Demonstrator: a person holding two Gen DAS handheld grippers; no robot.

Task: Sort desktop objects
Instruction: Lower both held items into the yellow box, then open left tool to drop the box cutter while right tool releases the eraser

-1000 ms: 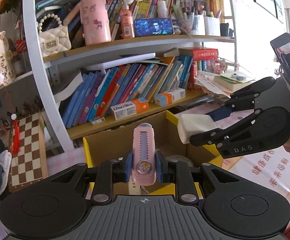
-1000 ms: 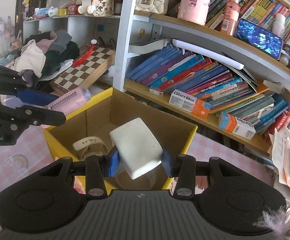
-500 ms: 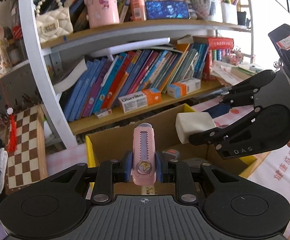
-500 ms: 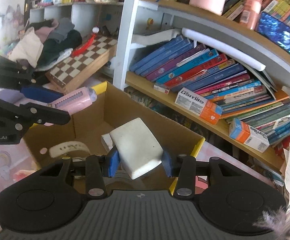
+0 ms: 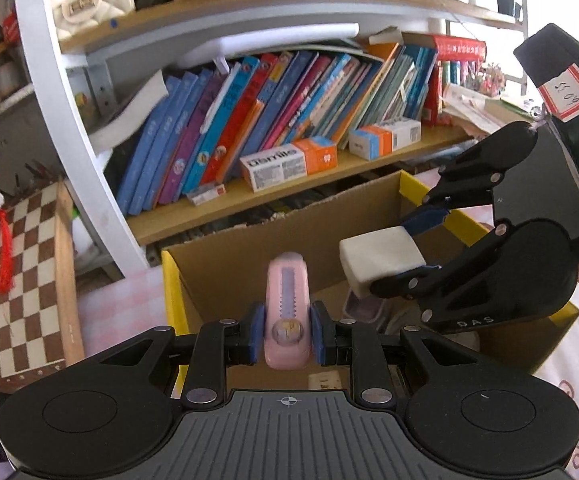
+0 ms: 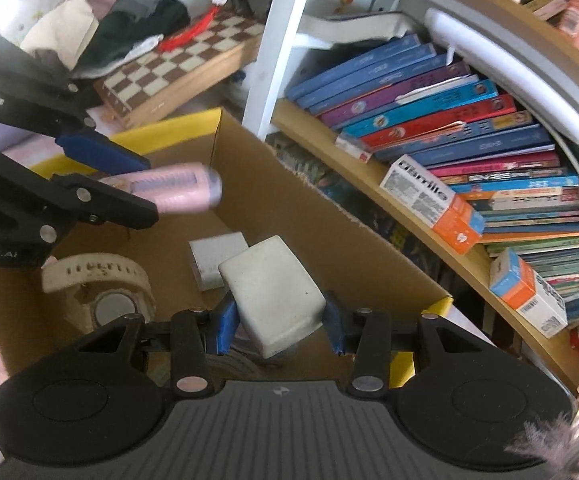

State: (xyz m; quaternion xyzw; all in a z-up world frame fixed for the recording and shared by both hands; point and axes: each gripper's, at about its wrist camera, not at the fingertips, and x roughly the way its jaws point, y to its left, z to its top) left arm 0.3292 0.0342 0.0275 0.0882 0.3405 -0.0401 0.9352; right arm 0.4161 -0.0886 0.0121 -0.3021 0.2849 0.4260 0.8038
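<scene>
Right wrist view: the right gripper (image 6: 280,330) is clamping a white eraser (image 6: 275,294) above the cardboard box (image 6: 373,248), ready for dropping; the left gripper (image 5: 285,334) is likewise pinching a pink utility knife (image 5: 287,312).

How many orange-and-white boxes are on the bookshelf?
2. The bigger orange-and-white box lies at the middle of the lower shelf; the smaller orange-and-white box sits further right. More could hide behind the books.

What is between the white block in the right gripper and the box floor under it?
Only air; the white block hangs above the box floor, right wrist view.
</scene>
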